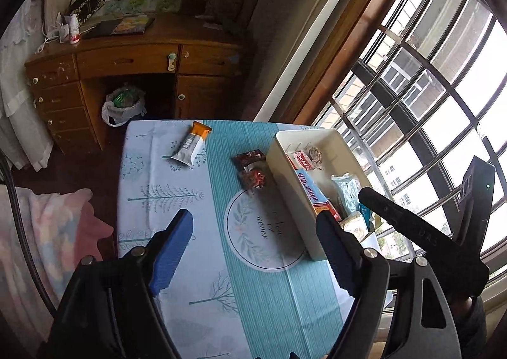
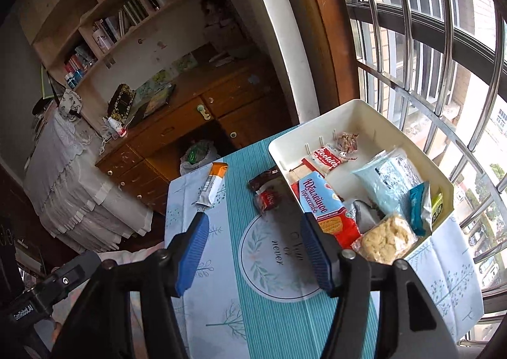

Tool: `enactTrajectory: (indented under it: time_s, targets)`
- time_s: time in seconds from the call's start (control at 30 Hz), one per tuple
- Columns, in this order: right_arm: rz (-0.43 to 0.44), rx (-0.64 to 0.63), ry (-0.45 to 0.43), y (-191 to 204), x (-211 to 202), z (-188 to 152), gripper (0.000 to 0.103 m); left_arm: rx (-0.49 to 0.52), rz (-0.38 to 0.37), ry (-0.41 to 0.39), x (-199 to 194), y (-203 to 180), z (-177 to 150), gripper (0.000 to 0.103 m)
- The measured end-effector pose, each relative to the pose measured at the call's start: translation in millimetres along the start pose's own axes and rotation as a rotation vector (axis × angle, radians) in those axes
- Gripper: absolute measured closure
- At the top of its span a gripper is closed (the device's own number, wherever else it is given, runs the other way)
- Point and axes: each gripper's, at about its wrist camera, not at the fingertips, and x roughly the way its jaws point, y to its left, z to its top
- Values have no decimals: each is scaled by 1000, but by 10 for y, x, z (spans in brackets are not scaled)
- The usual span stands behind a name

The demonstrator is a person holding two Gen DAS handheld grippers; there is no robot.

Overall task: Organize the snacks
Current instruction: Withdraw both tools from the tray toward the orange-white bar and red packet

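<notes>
A cream bin stands on the right of the table and holds several snacks: a blue-and-red biscuit pack, a Cookies packet, a pale blue bag and a cracker pack. Two dark red snack packets lie just left of the bin. An orange-and-white bar lies at the far left. My left gripper is open and empty above the table's middle. My right gripper is open and empty near the bin's near corner.
The table wears a teal-and-white cloth. A window with metal bars is close on the right. A wooden desk and a bagged bin stand beyond the table. A pastel blanket lies left.
</notes>
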Motion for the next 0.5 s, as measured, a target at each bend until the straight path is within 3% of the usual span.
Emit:
enactTrajectory:
  time_s: [0.5]
  targets:
    - [33,80,135,206,668,-7,40,101,144,68,565,321,651,24]
